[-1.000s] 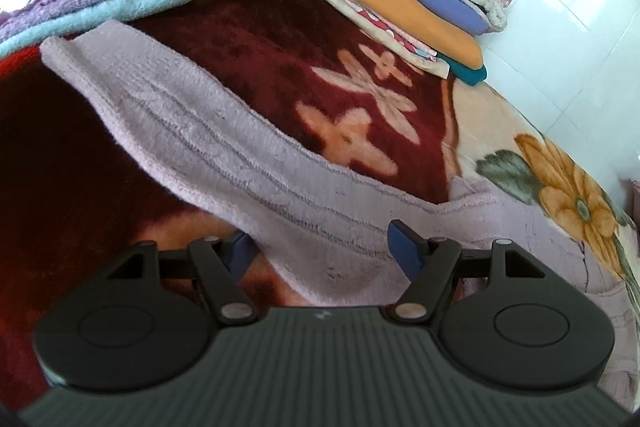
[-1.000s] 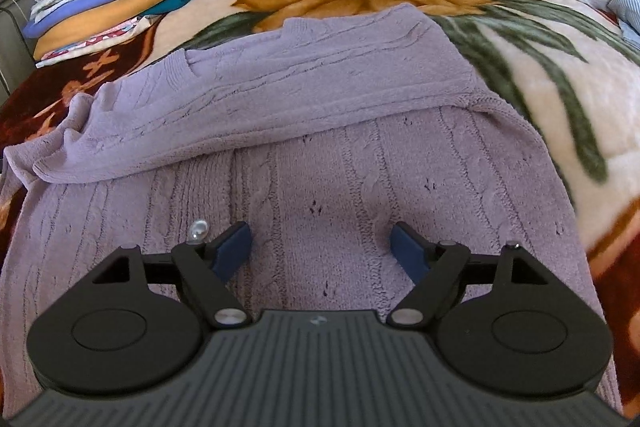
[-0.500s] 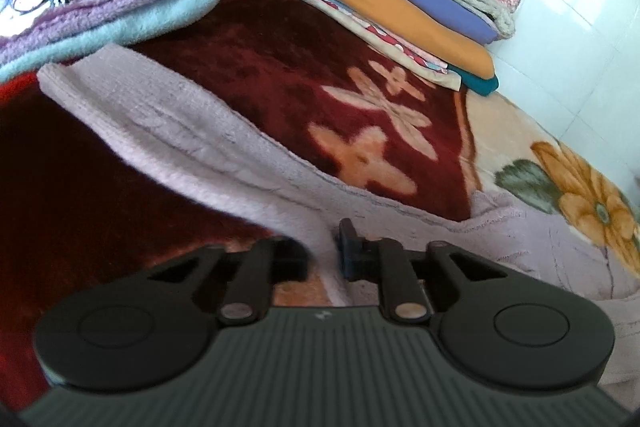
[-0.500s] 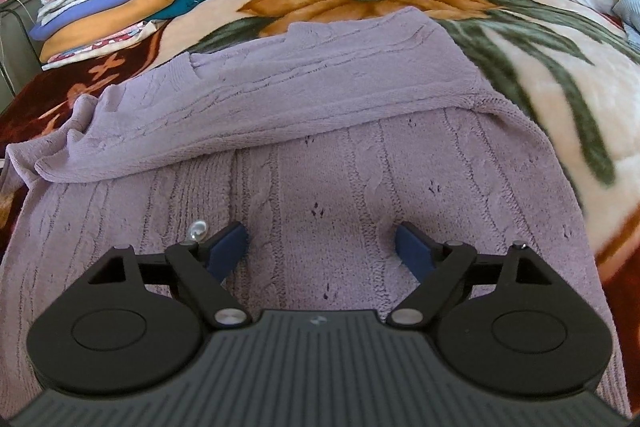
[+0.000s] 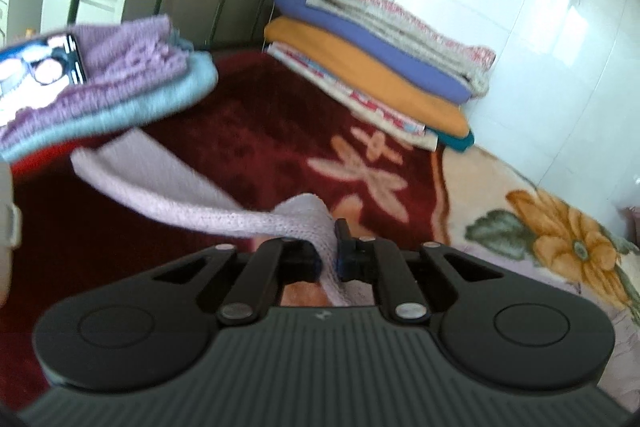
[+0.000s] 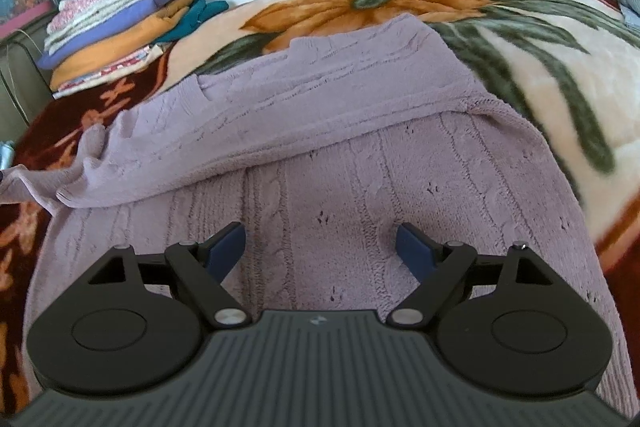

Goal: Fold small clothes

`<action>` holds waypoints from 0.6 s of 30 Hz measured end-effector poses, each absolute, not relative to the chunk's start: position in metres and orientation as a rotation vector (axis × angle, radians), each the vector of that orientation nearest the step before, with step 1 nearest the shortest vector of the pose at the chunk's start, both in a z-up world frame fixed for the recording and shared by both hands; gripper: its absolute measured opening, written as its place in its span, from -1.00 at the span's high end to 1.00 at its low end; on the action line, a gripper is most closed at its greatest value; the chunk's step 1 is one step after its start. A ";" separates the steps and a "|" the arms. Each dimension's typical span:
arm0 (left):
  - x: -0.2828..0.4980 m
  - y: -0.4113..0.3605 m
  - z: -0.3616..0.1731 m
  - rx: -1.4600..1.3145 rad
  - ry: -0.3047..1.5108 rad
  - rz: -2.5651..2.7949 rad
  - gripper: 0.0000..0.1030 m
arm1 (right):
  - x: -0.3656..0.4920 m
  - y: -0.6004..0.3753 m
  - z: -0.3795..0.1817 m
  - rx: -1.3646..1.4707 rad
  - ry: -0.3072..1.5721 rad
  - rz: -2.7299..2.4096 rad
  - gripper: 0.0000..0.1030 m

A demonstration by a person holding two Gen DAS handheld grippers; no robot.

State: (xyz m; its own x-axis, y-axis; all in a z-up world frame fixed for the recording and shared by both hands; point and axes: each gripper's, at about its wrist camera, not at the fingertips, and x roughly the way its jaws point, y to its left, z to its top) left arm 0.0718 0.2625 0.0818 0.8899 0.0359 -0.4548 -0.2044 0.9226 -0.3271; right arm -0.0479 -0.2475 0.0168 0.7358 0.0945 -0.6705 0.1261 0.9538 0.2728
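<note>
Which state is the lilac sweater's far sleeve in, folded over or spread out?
Folded over: the far sleeve lies across the sweater body.

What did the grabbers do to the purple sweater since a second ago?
The left gripper snapped shut on the sweater sleeve and lifted it off the blanket. The right gripper stayed open above the sweater body, holding nothing. The folded clothes pile did not move.
</note>
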 end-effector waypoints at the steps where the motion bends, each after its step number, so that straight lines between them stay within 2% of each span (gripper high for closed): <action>1: 0.070 0.263 0.086 -0.377 0.449 0.128 0.81 | -0.050 -0.249 0.018 0.319 0.742 -0.014 -0.70; 9: 0.054 0.258 0.122 -0.392 0.362 0.123 0.81 | -0.061 -0.256 0.033 0.340 0.702 0.010 -0.70; 18: 0.047 0.218 0.150 -0.354 0.329 0.067 0.82 | -0.072 -0.265 0.049 0.336 0.684 0.040 -0.70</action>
State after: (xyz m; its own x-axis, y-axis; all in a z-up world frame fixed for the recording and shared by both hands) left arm 0.0469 0.2178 0.1496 0.9447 0.0073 -0.3277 -0.1216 0.9362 -0.3297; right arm -0.0719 -0.2652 0.0485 0.7768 0.1453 -0.6128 0.0737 0.9454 0.3176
